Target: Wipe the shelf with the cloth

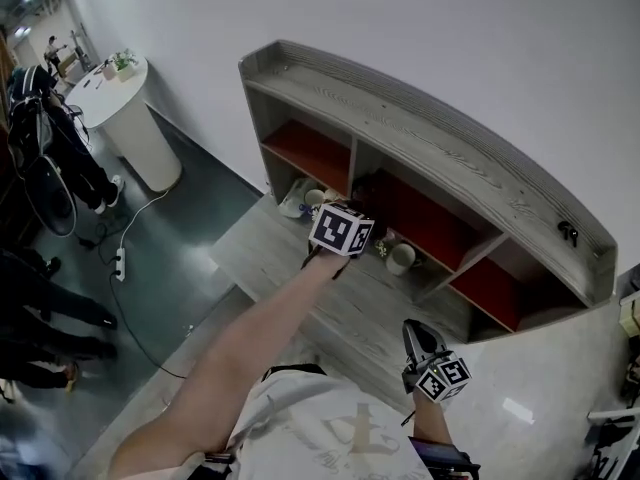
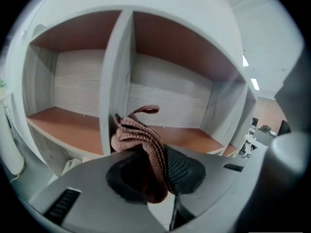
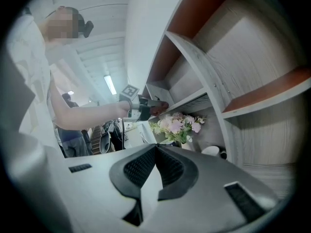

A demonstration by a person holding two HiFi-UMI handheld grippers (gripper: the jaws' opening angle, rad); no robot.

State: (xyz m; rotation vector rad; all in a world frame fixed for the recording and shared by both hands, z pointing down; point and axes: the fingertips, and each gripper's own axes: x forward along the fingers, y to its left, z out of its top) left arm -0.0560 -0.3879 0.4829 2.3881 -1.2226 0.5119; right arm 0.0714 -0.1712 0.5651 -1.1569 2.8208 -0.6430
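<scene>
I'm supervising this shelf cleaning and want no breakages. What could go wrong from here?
1. The cloth sits bunched in the left hand-held gripper, right by the divider; a loose fold may snag there or wipe poorly.
2. The flowers and cup stand on the level below; a low sweep might knock them over.

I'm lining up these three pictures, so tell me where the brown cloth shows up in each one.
Head view: not visible; it is hidden behind the left gripper.
Left gripper view: the cloth sits low centre, pinched between the fingers.
Right gripper view: a small brown bit left of centre, at the left gripper's tip.
Shared landmark: the grey shelf with orange boards.
</scene>
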